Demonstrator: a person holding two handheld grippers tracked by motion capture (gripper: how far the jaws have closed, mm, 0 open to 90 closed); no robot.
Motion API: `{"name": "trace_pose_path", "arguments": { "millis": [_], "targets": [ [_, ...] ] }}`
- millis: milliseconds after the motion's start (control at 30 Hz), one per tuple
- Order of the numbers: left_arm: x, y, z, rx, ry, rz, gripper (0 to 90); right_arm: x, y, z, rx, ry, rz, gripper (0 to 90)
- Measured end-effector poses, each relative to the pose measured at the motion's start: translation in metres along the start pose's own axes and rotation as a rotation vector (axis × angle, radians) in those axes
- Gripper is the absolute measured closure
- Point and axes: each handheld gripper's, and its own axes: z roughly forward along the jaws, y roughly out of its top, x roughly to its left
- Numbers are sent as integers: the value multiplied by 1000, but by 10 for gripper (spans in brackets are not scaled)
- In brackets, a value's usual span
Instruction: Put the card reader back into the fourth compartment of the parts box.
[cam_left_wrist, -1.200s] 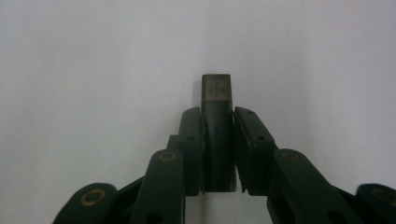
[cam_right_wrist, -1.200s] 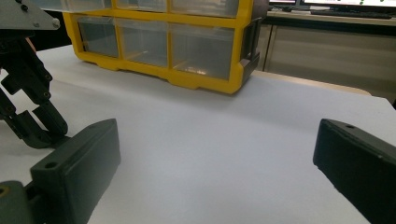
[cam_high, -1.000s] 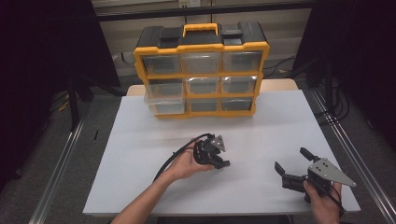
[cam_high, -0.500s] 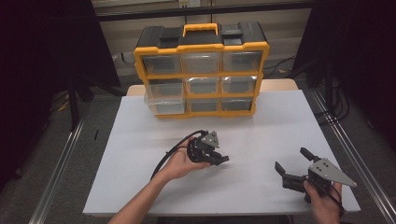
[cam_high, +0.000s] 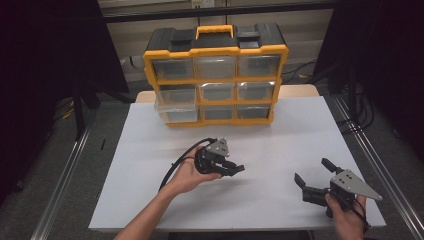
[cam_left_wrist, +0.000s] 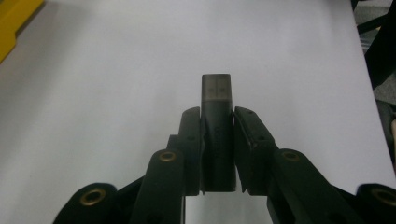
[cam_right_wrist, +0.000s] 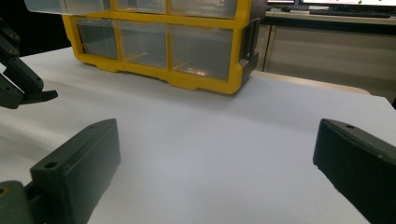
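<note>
Small dark block (cam_left_wrist: 216, 126) clamped in left gripper (cam_high: 231, 169), held just above mid counter (cam_high: 280, 135), right gripper (cam_high: 312, 177) with jaws wide apart near the right front edge, yellow drawer organizer (cam_high: 215, 75) at the back

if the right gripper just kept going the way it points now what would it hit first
Probably the organizer. The right gripper has open, empty jaws aimed across bare table at its lower drawers. The left gripper sits off to one side, seemingly outside that line, though depth is hard to judge.
</note>
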Motion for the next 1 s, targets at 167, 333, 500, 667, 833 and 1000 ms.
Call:
{"name": "trace_pose_path", "arguments": {
  "millis": [167,333,500,667,833,1000],
  "targets": [
    [0,0,-5,-28,0,-4,738,-1,0,0,0,-6,0,10],
    [0,1,-11,-45,3,-10,738,0,0,0,-3,-6,-1,10],
    [1,2,-22,-75,21,-23,738,0,0,0,-3,-4,-2,10],
    [4,0,-36,-114,36,-32,737,-1,0,0,-4,-5,-6,9],
    [3,1,-48,-146,48,-37,737,0,0,0,-4,-5,-4,9],
    [4,1,-57,-166,67,-46,737,-1,0,0,-4,-7,-4,9]
  ]
}}
